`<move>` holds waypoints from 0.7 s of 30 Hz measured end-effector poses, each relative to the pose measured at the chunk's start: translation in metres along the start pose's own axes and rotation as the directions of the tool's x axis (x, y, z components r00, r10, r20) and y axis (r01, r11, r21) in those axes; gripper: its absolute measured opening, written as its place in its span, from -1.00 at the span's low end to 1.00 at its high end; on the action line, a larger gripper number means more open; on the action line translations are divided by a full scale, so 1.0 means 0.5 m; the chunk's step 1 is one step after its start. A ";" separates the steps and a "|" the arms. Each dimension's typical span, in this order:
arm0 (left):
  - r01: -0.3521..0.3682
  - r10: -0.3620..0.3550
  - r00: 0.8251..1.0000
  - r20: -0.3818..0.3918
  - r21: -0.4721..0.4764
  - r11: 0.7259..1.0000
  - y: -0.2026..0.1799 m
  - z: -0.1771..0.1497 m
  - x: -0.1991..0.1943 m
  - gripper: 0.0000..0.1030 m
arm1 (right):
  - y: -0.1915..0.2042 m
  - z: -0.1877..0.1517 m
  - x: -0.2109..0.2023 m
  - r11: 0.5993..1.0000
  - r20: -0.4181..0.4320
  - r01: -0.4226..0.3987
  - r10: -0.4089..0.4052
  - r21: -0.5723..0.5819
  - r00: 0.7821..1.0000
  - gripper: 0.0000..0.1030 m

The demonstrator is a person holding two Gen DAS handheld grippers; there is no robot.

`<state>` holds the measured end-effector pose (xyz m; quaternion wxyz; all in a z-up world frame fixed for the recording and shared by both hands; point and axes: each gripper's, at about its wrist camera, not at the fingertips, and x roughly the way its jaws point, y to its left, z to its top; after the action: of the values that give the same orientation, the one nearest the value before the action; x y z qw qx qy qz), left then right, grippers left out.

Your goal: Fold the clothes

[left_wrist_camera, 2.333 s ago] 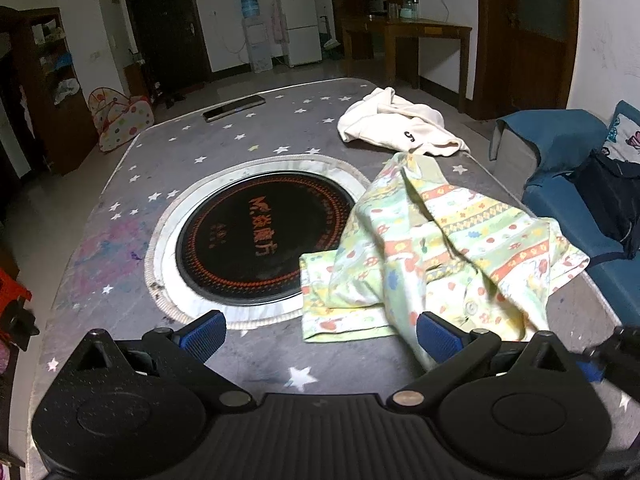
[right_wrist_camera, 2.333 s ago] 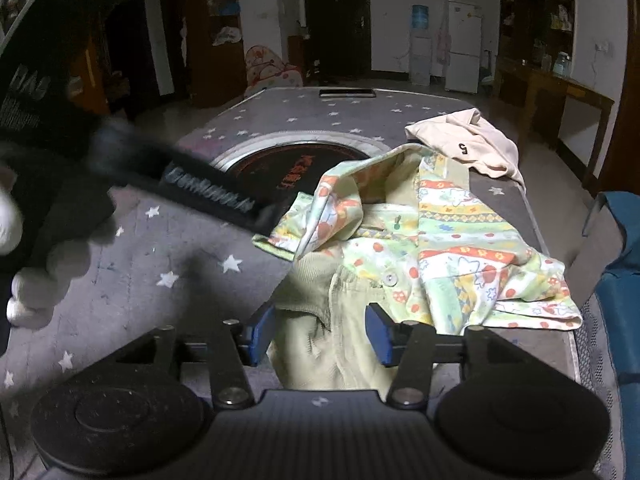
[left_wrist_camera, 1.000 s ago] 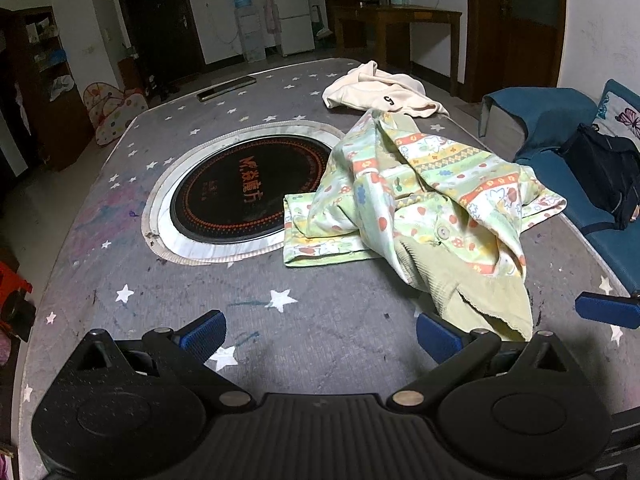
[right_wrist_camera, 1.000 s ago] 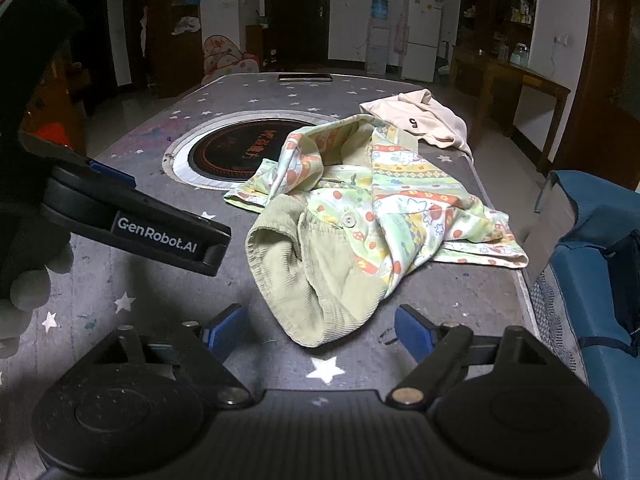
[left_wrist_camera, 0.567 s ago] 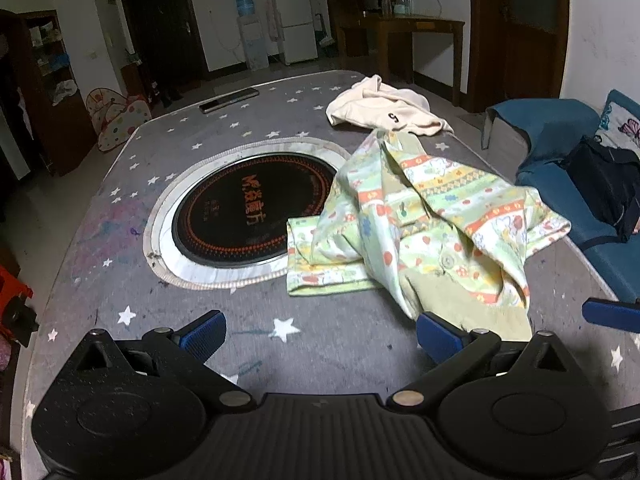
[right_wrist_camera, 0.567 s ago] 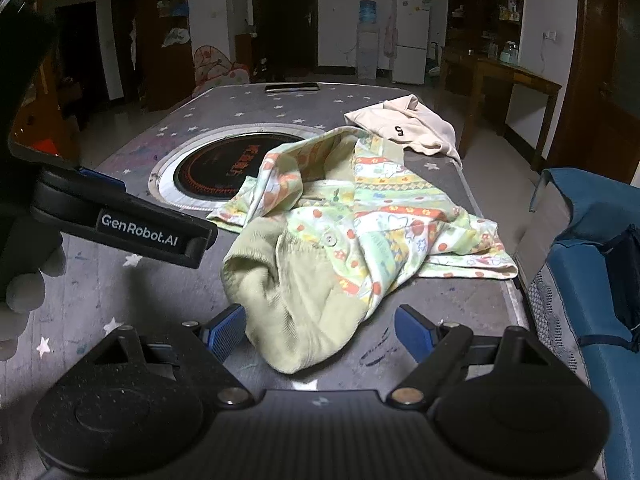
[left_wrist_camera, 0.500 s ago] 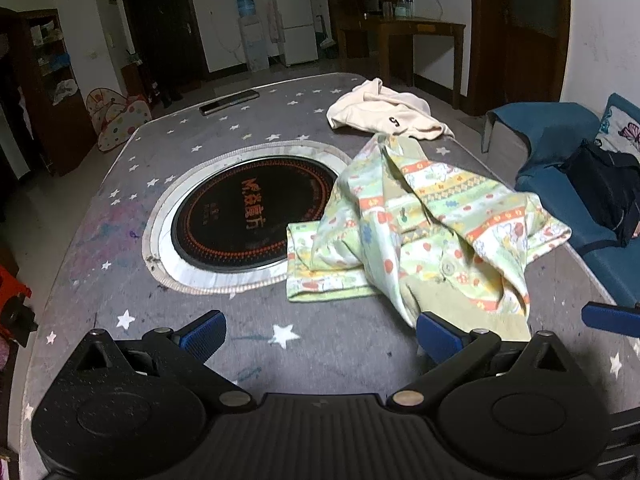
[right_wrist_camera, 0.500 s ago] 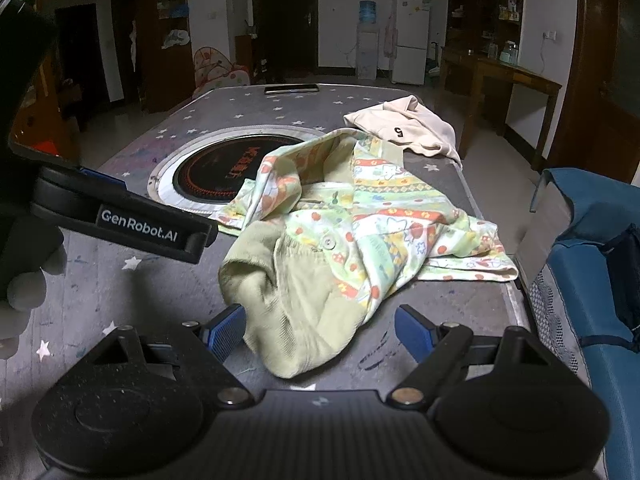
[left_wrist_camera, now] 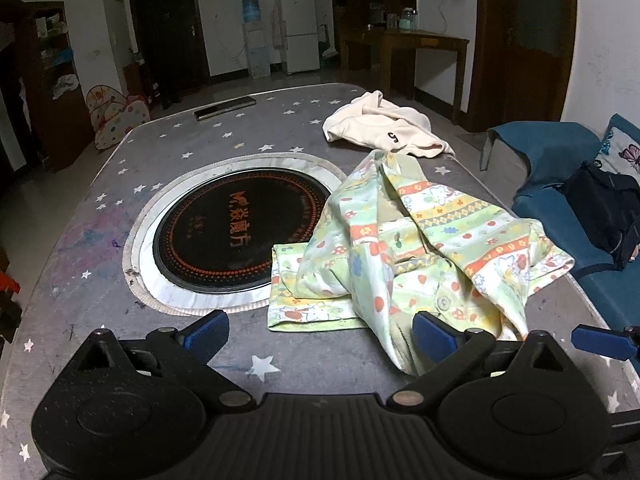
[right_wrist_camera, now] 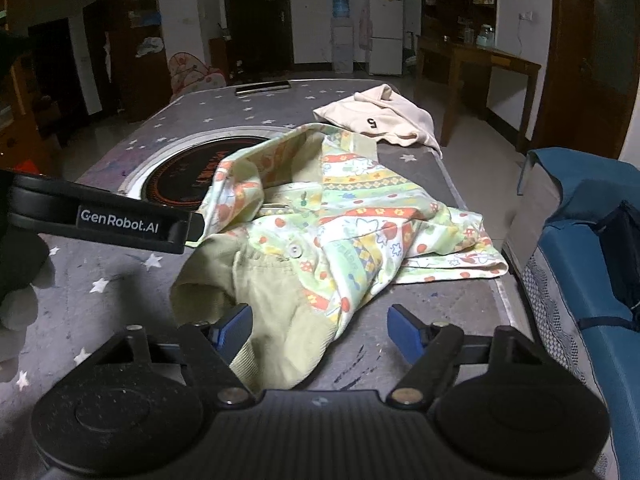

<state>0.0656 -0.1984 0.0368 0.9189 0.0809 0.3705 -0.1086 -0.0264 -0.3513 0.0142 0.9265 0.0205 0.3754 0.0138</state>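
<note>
Clothes first: the patterned green garment (left_wrist_camera: 420,248) is lying crumpled on the right half of the grey star-print surface (left_wrist_camera: 224,140), with one edge lapping over the white rim of the round black inset (left_wrist_camera: 240,236) in the middle. Its plain olive lining is turned out at the near end, and a white button (right_wrist_camera: 295,250) shows there. Further back, a cream garment (left_wrist_camera: 384,128) with a "5" on it sits bunched up, just beyond the green one.

Left claw (left_wrist_camera: 316,332) hangs over the near edge of the surface, fingers spread wide, nothing between them. Right claw (right_wrist_camera: 320,328) is also spread, with the olive end of the green garment lying between its blue pads (right_wrist_camera: 402,326), not pinched. A dark flat object (left_wrist_camera: 225,108) lies at the far end. Blue sofa (right_wrist_camera: 580,264) sits off to the right.
</note>
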 end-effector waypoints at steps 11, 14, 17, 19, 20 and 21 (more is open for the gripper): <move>-0.001 0.000 1.000 -0.019 -0.033 0.999 0.006 0.032 0.062 0.69 | -0.036 0.028 0.085 0.996 -0.037 0.034 -0.032 0.082 0.999 -0.15; 0.017 -0.018 0.999 -0.035 -0.041 0.999 0.010 0.034 0.077 0.43 | -0.039 0.027 0.095 0.996 -0.039 0.045 -0.042 0.077 0.998 -0.43; 0.057 -0.060 0.997 -0.055 -0.062 0.996 0.020 0.034 0.088 -0.06 | -0.042 0.025 0.098 0.997 -0.035 0.037 -0.035 0.065 0.999 -0.75; 0.093 -0.099 0.993 -0.069 -0.080 0.992 0.028 0.032 0.093 -0.55 | -0.040 0.024 0.094 0.998 -0.024 0.038 -0.037 0.049 0.999 -0.85; 0.113 -0.120 0.990 -0.075 -0.090 0.989 0.032 0.031 0.095 -0.64 | -0.039 0.024 0.091 0.998 -0.018 0.039 -0.038 0.041 0.999 -0.87; 0.128 -0.135 0.988 -0.075 -0.096 0.987 0.036 0.029 0.093 -0.75 | -0.037 0.024 0.083 0.999 -0.010 0.033 -0.032 0.035 0.999 -0.88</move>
<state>0.1127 -0.1908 0.0157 0.8967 0.0188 0.4166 -0.1486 0.0121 -0.3686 -0.0071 0.9243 0.0305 0.3803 -0.0077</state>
